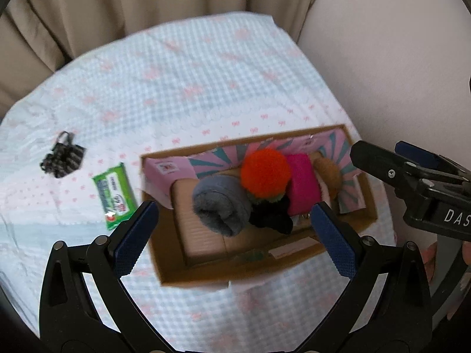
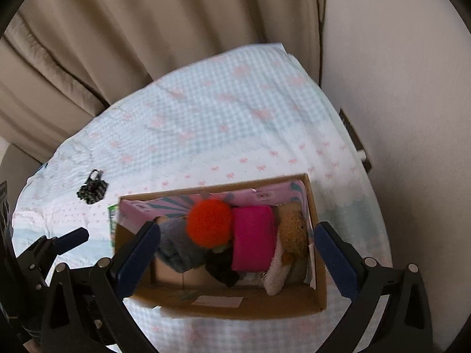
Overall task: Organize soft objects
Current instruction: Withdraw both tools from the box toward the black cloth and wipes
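A cardboard box [image 1: 191, 276] [image 2: 235, 309] sits on the cloth-covered table. In it lie a rolled grey fleece [image 1: 219, 206] [image 2: 176, 250], an orange pompom [image 1: 265, 172] [image 2: 209, 223], a magenta block [image 1: 303, 188] [image 2: 253, 238], a dark cloth [image 1: 272, 217] [image 2: 222, 270] and a brown plush toy [image 1: 326, 173] [image 2: 294, 235]. My left gripper [image 1: 232, 232] is open and empty above the box. My right gripper [image 2: 235, 253] is open and empty above the box, and it also shows in the left wrist view [image 1: 412, 173]. A black-and-white pouch [image 1: 63, 157] [image 2: 92, 189] lies left of the box.
A green wet-wipes pack [image 1: 114, 195] [image 2: 112, 223] lies on the table just left of the box. The checked tablecloth [image 1: 191, 82] [image 2: 220, 117] covers the table. Beige curtains [image 1: 88, 8] hang behind and a wall [image 2: 397, 73] stands to the right.
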A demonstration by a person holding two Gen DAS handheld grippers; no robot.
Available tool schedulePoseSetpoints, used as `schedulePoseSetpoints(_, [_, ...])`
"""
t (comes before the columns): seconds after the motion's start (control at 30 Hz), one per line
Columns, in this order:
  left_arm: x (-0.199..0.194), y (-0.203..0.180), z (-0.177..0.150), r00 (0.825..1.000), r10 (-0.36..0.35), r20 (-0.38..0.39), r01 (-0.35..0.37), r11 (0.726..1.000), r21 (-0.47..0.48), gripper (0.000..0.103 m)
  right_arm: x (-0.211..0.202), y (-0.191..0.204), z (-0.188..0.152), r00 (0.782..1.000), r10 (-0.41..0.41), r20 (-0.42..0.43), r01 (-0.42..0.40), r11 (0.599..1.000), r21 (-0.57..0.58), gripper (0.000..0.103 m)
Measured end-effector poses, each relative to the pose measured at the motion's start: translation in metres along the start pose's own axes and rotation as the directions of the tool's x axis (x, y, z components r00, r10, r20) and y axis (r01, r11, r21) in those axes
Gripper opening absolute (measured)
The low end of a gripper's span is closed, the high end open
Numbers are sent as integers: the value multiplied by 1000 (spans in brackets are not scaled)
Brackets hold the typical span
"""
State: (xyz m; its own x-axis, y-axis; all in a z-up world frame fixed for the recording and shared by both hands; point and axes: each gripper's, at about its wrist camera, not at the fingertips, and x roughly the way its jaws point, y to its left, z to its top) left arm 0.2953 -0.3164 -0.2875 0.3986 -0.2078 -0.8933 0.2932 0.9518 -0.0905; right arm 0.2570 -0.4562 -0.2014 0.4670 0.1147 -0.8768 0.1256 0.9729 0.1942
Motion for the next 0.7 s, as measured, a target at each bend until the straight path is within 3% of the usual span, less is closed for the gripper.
schedulePoseSetpoints(0.27, [-95,28,-14,990,36,136,-31,999,-36,103,-75,49,-1,995,17,102,-8,996,-89,103])
schedulePoseSetpoints(0.7, [-230,125,-64,944,85,319,-64,995,-75,103,-186,179,-50,960,46,274,21,971,-239,103])
